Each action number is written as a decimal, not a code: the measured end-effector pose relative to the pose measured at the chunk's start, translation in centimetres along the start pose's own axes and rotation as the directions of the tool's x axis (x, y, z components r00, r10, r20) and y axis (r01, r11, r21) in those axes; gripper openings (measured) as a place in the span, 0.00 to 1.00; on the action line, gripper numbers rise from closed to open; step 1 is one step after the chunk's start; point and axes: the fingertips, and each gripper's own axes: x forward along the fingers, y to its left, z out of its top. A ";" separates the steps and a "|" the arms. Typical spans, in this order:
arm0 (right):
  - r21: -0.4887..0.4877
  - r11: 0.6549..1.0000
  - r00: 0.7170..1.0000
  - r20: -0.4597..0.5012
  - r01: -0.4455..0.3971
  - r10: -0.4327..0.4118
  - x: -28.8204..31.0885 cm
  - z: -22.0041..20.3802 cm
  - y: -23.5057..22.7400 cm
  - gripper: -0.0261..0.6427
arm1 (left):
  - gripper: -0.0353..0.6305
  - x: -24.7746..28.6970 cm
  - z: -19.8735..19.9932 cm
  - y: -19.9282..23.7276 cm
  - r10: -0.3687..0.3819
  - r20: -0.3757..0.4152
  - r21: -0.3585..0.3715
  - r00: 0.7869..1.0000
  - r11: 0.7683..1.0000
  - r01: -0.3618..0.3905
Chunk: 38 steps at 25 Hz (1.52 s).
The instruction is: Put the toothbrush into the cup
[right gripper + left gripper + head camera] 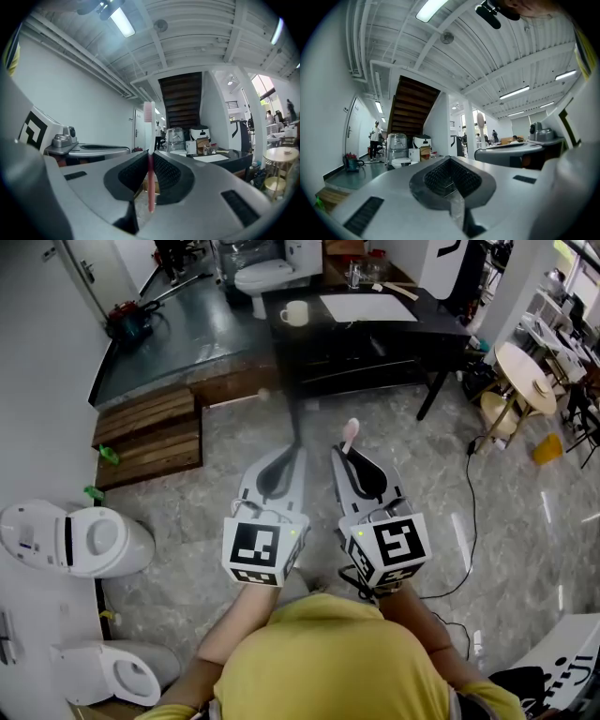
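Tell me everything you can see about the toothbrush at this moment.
The toothbrush is slim and looks plastic: pink handle, paler neck, pale pink head. It stands upright, head up, its handle clamped between the dark ribbed jaws of the right gripper, its lower end showing below them. Nothing else touches it. It is not yet in the cup.

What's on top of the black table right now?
A white cup near the left end of the black table, a white sheet mid-table, small containers at the back. Anything under the sheet is covered; the cup's inside is too small to read.
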 end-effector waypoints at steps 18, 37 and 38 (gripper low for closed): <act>-0.020 1.000 1.000 0.000 0.020 -0.020 15.0 0.4 -5.4 0.11 | 0.07 12.8 -0.2 10.1 -0.048 0.014 -0.005 0.999 0.999 0.048; -0.014 0.994 0.994 -0.034 0.104 -0.105 25.8 -0.6 -8.6 0.11 | 0.07 21.3 -1.8 17.9 -0.138 -0.013 -0.030 0.990 0.990 0.138; -0.012 0.994 0.994 -0.039 0.105 -0.105 26.1 -0.8 -8.7 0.11 | 0.07 21.5 -2.0 18.0 -0.140 -0.018 -0.033 0.990 0.990 0.139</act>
